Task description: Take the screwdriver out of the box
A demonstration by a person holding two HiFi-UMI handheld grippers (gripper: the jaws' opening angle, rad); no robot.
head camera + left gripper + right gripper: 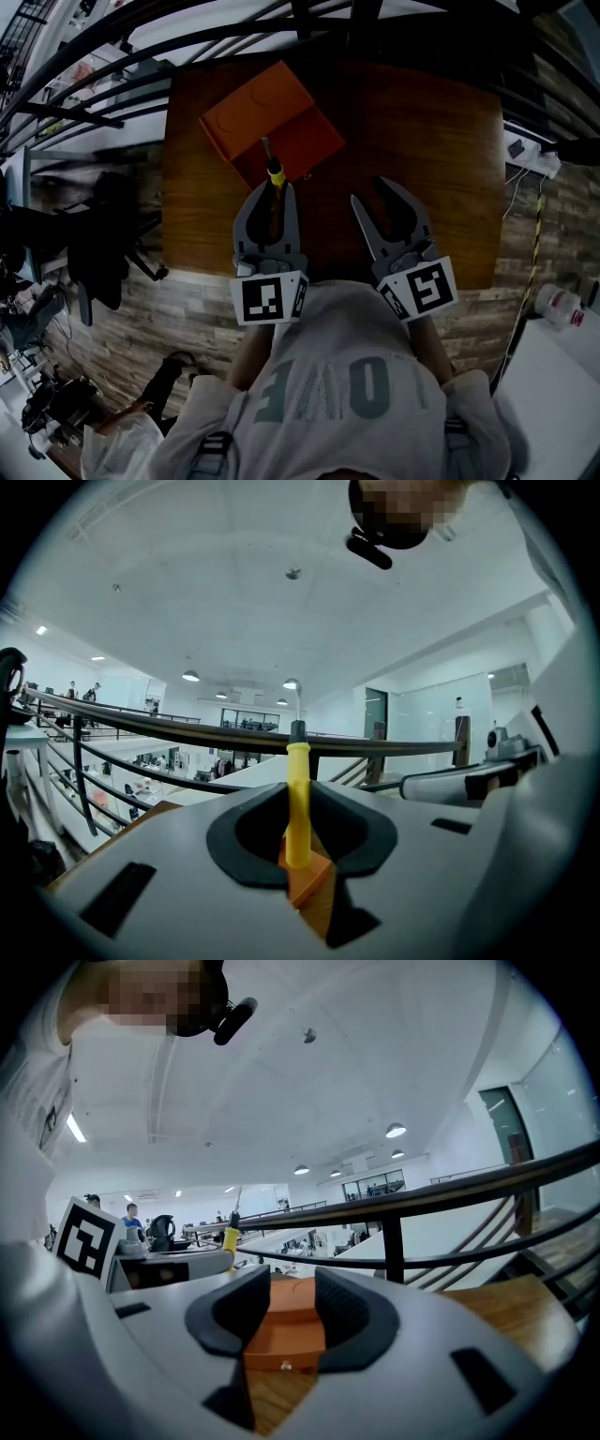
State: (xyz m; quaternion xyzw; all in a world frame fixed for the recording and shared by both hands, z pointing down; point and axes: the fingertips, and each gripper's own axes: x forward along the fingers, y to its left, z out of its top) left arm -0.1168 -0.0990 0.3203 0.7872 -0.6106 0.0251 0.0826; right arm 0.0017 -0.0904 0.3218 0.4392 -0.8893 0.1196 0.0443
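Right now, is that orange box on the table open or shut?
Open. In the head view the orange box has its lid laid back behind it, and its inside shows.

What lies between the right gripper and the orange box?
Only bare wooden table. In the right gripper view, wood runs from the right gripper up to the box with nothing on it; the head view agrees.

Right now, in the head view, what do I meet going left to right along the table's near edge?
Left tongs, shut on the screwdriver → right tongs, open → white power strip off the table's right edge.
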